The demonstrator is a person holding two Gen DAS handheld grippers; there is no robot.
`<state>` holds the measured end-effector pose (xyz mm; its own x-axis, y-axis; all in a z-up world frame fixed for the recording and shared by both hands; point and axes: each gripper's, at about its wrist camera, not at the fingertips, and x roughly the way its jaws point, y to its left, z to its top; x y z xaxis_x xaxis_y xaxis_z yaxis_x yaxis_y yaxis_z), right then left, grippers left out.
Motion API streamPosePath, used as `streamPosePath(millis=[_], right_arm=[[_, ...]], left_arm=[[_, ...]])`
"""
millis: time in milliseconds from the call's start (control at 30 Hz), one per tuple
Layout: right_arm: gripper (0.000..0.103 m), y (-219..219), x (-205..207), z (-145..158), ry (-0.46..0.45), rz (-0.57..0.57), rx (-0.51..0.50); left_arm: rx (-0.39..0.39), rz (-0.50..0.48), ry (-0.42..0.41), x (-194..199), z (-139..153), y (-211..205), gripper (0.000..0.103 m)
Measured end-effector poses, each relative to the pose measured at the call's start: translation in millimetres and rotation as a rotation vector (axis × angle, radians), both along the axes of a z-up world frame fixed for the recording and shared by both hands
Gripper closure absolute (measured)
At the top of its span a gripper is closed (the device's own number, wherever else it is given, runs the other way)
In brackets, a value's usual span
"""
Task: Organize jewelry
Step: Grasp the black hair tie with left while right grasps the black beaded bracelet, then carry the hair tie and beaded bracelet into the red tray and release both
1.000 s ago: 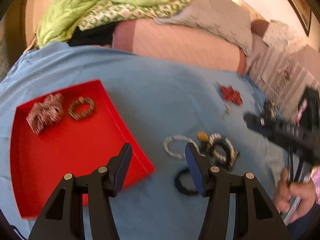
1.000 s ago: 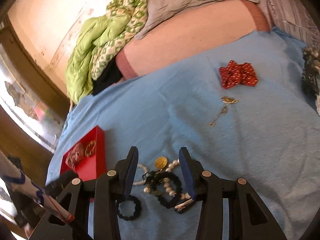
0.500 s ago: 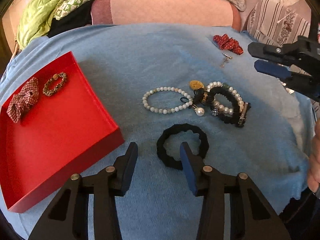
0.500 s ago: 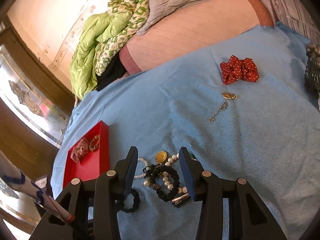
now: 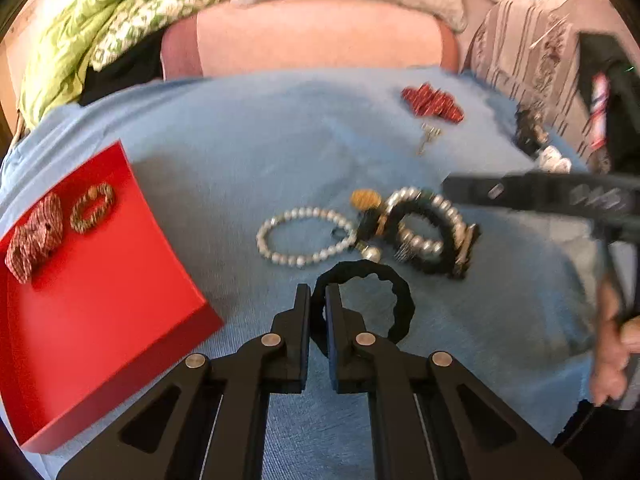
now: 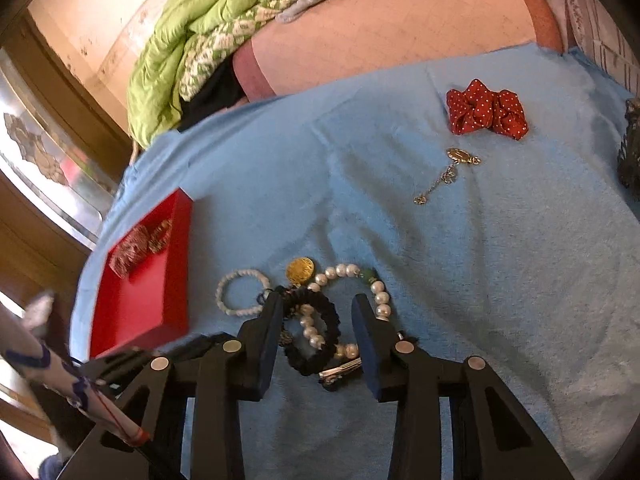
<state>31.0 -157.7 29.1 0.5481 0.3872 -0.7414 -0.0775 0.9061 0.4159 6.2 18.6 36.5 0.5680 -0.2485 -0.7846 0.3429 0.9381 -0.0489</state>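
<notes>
The left gripper (image 5: 317, 308) is seen clamped on the near-left rim of a black scrunchie (image 5: 386, 288), whose band is pinched between the two pads while the rest of the ring lies on the blue blanket (image 5: 240, 152). The jaws of the right gripper (image 6: 316, 328) have just been closing further, yet a clear gap is left between them; within that gap a tangle of jewelry (image 6: 320, 320) is framed, made up of a black beaded bracelet, a pearl strand and a small metal clip, and no pressing of the pads on it can be made out. Just left of the tangle a white bead bracelet (image 6: 242, 292) is laid flat, and a gold round pendant (image 6: 301, 270) is set at the tangle's far edge. Farther off on the blanket a gold chain (image 6: 444, 176) is stretched, with a red dotted scrunchie (image 6: 486, 112) near it. At the left a red tray (image 5: 100, 320) is placed on the blanket, and in its far corner a checked scrunchie (image 5: 36, 236) and a small patterned band (image 5: 93, 208) are kept side by side. A green quilt (image 6: 180, 60) is heaped beyond the blanket
</notes>
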Motion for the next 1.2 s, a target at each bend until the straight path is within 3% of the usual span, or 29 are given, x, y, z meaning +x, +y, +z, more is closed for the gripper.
streamPosePath(millis=[233, 367, 500, 900, 1200], right_arm=[[0.079, 20.1, 10.3, -18.7, 0.037, 0.05, -0.098], [0.093, 29.5, 11.5, -26.3, 0.049, 0.081, -0.172], [0.094, 31.9, 4.6, -13.7, -0.008, 0.079, -0.198], [0.094, 16.4, -2.7, 14.6, -0.11, 0.006, -0.114], [0.094, 22.7, -4.0, 25.2, -0.15, 0.016, -0.059]], left_arm=[[-0.005, -0.014, -0.089, -8.0, 17.4, -0.3, 0.096], [-0.002, -0.008, -0.1, -7.1, 20.1, 2.2, 0.096], [-0.01, 0.01, -0.109, -6.0, 23.1, 7.5, 0.096], [-0.013, 0.037, -0.115, -3.4, 24.4, 13.9, 0.096], [-0.016, 0.069, -0.129, 0.8, 27.8, 22.6, 0.096]])
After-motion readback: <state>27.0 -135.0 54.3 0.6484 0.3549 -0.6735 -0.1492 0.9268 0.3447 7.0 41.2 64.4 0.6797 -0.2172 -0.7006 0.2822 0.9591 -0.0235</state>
